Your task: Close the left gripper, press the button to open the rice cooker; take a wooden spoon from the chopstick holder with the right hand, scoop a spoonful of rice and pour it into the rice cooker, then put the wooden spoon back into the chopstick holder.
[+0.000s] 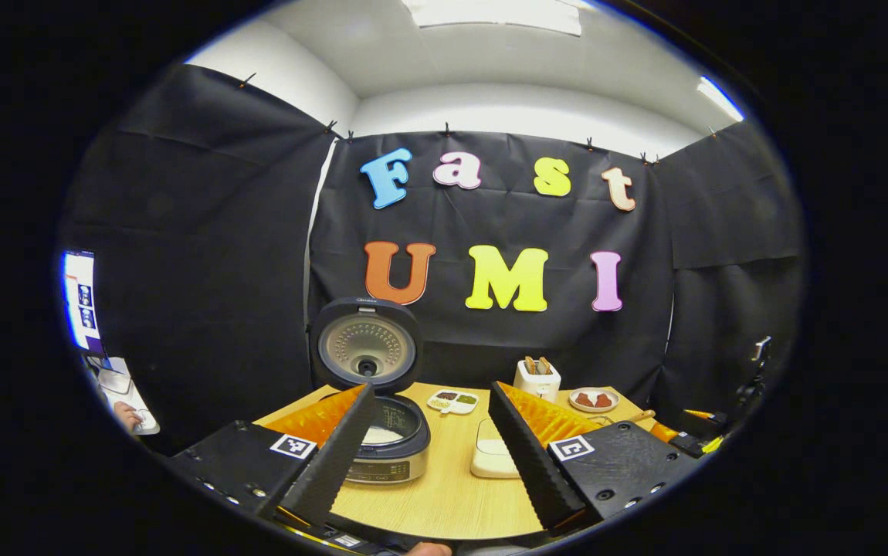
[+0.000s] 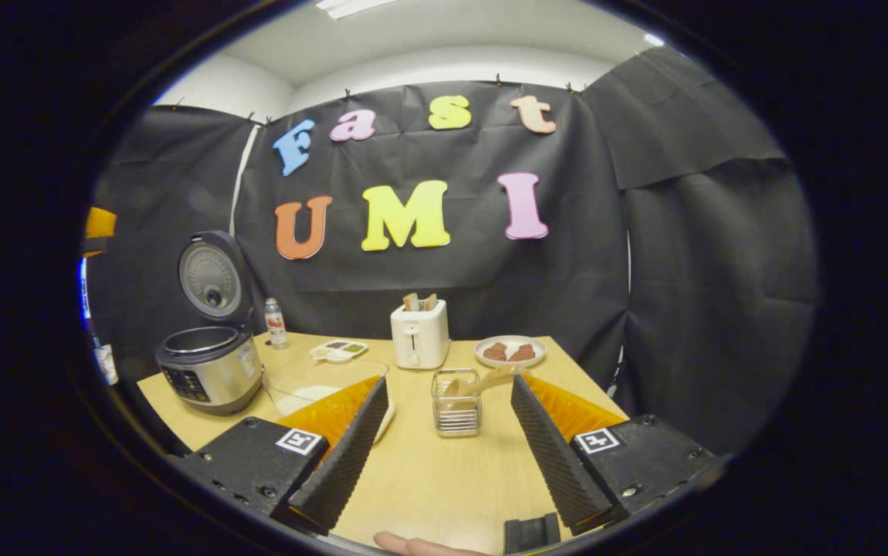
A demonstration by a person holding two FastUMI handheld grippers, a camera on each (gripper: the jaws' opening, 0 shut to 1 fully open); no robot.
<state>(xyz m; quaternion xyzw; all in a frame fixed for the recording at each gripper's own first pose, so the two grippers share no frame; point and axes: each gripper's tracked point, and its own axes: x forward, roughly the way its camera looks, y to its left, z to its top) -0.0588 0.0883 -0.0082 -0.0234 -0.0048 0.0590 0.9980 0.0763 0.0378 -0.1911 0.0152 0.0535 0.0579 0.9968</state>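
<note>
The rice cooker (image 1: 391, 444) stands with its lid (image 1: 367, 344) raised; white shows inside the pot. My left gripper (image 1: 430, 388) is open just in front of it, the left finger overlapping the pot's rim. In the right gripper view the cooker (image 2: 212, 367) sits at the table's far left. A wire chopstick holder (image 2: 457, 405) holds the wooden spoon (image 2: 490, 378), whose handle leans right. My right gripper (image 2: 449, 384) is open, and the holder appears between its fingers, untouched. A clear rice container (image 2: 313, 384) lies between cooker and holder.
A white toaster (image 2: 419, 333), a plate with red pieces (image 2: 510, 351), a small divided dish (image 2: 338, 350) and a bottle (image 2: 276, 323) stand along the back of the wooden table (image 2: 444, 486). The rice container (image 1: 493, 455) lies right of the cooker.
</note>
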